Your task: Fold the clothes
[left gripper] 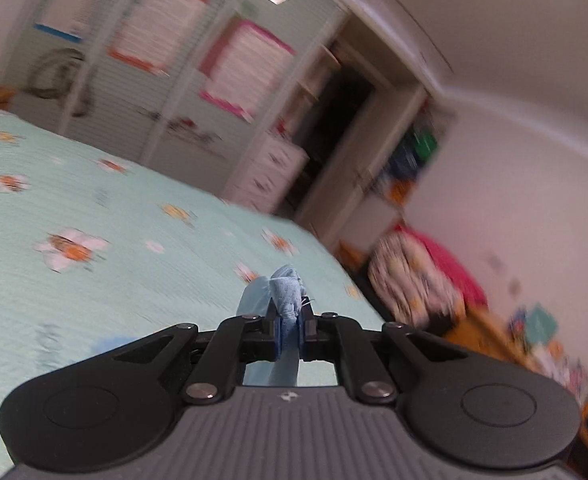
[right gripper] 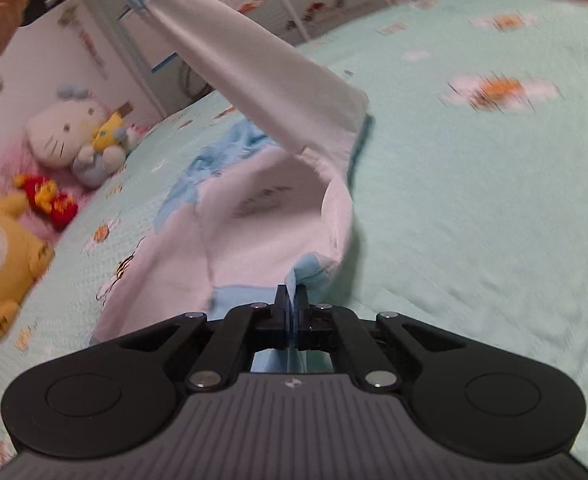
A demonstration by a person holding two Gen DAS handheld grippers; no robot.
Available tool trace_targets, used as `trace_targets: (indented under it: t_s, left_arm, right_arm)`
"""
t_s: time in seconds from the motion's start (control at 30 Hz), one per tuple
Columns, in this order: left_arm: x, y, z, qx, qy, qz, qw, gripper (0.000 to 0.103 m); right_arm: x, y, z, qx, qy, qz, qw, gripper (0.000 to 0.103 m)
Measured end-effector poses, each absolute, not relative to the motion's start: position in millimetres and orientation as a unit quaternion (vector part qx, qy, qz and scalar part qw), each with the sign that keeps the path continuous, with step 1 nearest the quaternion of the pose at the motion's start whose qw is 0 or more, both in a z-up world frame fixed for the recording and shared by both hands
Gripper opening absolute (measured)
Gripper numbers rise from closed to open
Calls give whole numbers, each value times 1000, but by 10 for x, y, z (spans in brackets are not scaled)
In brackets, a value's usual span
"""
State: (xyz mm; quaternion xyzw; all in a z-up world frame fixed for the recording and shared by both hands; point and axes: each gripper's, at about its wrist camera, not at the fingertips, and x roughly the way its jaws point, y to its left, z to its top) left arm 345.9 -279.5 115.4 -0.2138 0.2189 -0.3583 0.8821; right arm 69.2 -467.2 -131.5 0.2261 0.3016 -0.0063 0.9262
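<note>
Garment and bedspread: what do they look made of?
Garment: thin woven fabric, probably cotton, matte white with light blue trim; it drapes in soft folds and bunches between the right gripper pads. Bedspread: pale green, matte, faintly ribbed like quilted cotton, printed flowers. Blur leaves both uncertain.

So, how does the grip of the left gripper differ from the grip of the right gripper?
The left gripper pinches a thick, bunched wad of light blue cloth; the right gripper pinches a thin, flat blue edge of the garment. The left fingers stand slightly apart, the right ones almost meet. Both are shut on fabric above the floral bedspread.
</note>
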Motion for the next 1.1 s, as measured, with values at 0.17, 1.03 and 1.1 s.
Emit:
trace_targets:
  t_s: [0.17, 1.03, 1.1]
  left_arm:
    - [3469, -1615, 1007, -269, 167, -262, 912, 6]
    - [3621, -990, -18, -258, 242, -199, 914, 7]
    - [3611, -975, 21, -239, 239, -175, 925, 7]
  right_arm:
    - [838, -4222, -1176, 150, 324, 45, 933, 0]
    - [675, -4309, -1392, 268, 299, 117, 908, 46]
    - [534, -4471, -1387, 317, 275, 138, 897, 47]
